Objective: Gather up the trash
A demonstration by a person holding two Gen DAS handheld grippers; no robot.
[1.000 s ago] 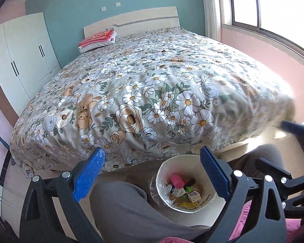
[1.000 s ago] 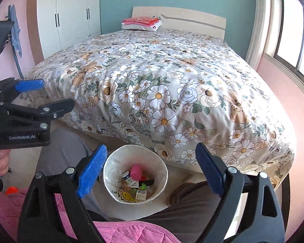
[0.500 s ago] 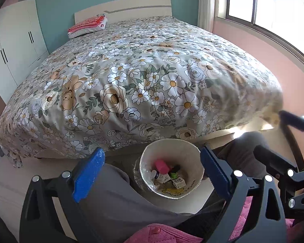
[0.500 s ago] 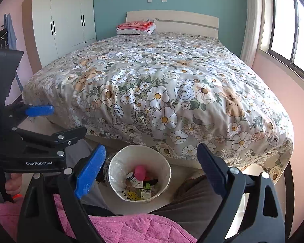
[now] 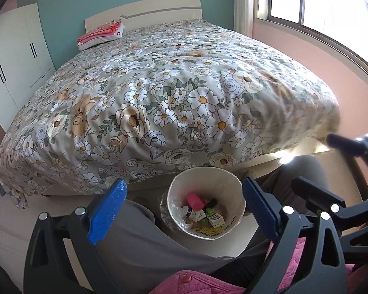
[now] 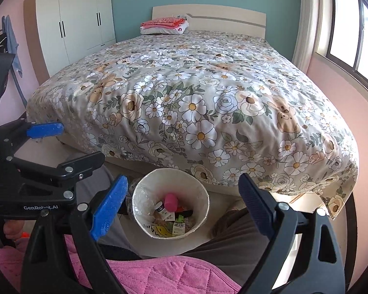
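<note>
Grey trouser legs (image 5: 144, 240) hide the bin (image 5: 229, 178) base.

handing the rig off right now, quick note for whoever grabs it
Left hand-held gripper: open, holding nothing.
Right hand-held gripper: open, holding nothing.
Both are above the round white lined waste bin, on the floor at the foot of the floral-quilted bed, between the person's knees.
Done: the bin holds a pink bottle, small cartons and wrappers.
Left: no loose trash visible on the quilt or the visible floor; check elsewhere.
</note>
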